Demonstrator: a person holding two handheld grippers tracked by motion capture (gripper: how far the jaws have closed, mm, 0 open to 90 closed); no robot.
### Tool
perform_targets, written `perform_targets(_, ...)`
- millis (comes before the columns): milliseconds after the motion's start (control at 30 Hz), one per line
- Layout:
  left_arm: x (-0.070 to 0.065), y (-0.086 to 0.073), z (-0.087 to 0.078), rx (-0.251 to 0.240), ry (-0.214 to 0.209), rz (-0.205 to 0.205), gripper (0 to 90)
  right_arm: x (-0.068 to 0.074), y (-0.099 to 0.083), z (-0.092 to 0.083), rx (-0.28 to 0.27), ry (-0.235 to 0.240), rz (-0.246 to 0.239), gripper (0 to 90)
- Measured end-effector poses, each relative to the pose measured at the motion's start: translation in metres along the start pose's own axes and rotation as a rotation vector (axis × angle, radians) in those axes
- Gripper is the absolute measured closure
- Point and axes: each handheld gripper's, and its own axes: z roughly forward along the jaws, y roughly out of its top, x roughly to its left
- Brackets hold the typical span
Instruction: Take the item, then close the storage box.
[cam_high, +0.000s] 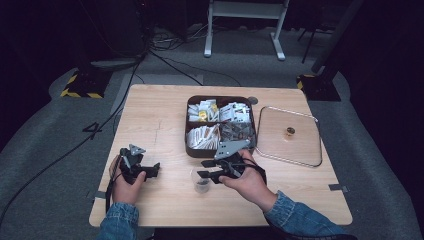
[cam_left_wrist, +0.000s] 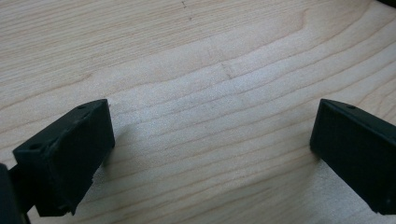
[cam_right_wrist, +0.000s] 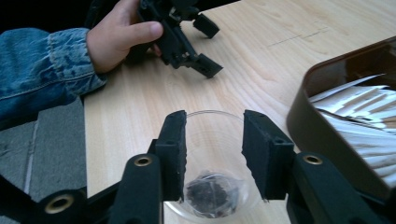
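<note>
Sleeves: denim cuffs at the near table edge, one on each forearm.
Table: pale wood, carrying everything here.
Left gripper: resting low on the table at the near left, held in the left hand; its fingers stand wide apart with bare wood between them.
Right gripper: held in the right hand, just right of the glass; its fingers are partly apart, one on each side of the glass's upper rim, and whether the pads press on the glass cannot be told.
Glass: small, clear, upright on the table near the front middle, just in front of the brown box.
Tea bag: dark bundle lying at the bottom of the glass.
Brown box: four compartments filled with white, tan and grey sachets, beyond the glass at the table's middle.
Lid: clear, with a small gold knob, lying flat just right of the box.
Floor: grey carpet with black cables beyond the table.
</note>
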Motion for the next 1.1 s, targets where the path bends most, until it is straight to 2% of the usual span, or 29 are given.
perform_targets(433, 0.0, 0.0, 0.0, -0.002, -0.001, -0.001, 0.2, -0.017, 0.004, -0.016, -0.03, -0.046, 0.038, 52.2)
perform_targets(800, 0.0, 0.0, 0.0, 0.0, 0.001, -0.005, 0.2, -0.038, 0.006, -0.047, -0.068, -0.138, 0.08, 48.3)
perform_targets(1100, 0.0, 0.0, 0.0, -0.002, 0.006, -0.009, 0.1, -0.066, -0.002, -0.07, -0.077, -0.228, 0.128, 46.9)
